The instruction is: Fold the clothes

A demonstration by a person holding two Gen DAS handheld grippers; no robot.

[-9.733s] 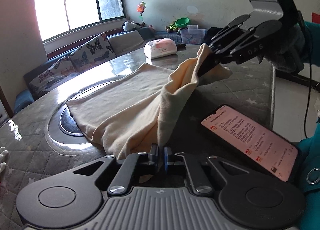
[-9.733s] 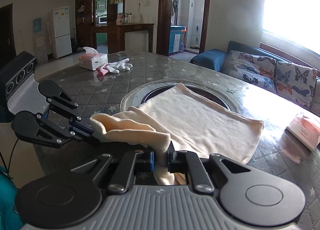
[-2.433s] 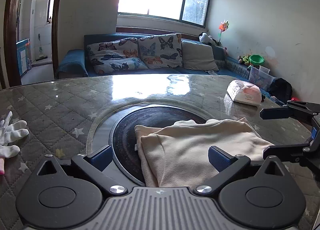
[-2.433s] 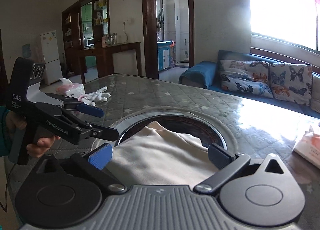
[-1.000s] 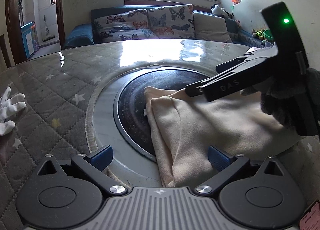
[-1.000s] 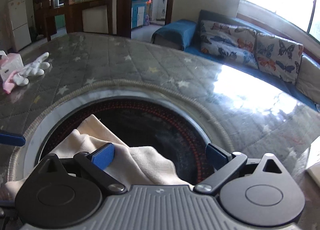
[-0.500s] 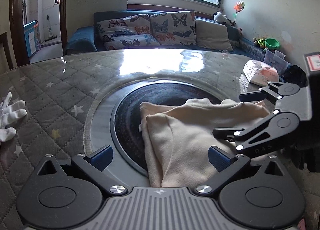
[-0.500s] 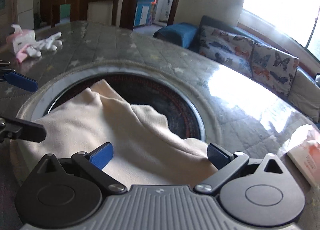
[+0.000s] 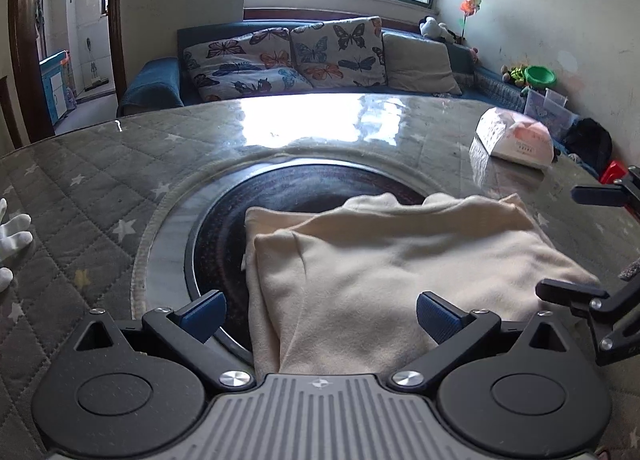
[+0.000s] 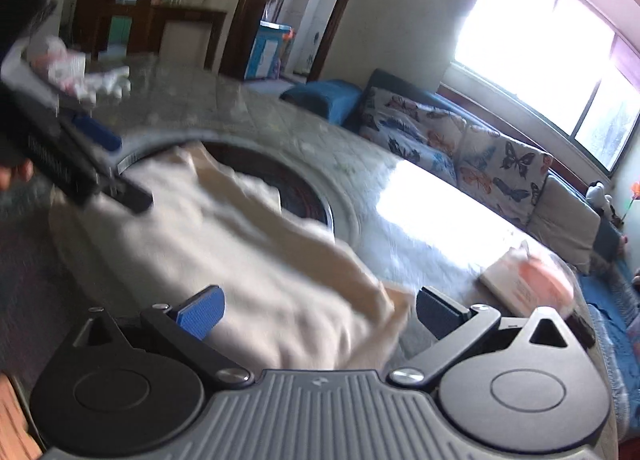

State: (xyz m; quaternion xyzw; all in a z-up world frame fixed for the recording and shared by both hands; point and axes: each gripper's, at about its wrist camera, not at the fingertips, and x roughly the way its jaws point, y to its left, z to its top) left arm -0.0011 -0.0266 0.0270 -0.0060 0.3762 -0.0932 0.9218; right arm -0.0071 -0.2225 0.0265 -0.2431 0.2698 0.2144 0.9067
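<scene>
folded cream garment [image 9: 392, 260] on table [image 9: 100, 196], both hand-held grippers spread wide.

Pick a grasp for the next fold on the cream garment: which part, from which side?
Probably the layered left edge of the cream garment, over the dark round inset. Come in low from the left with the open left tongs: the stacked edges there sit slightly raised off the surface, so one finger could slip under them.

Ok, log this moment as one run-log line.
left gripper: open, over garment | right gripper: open, over garment | cream garment: folded, lying on table, unheld
</scene>
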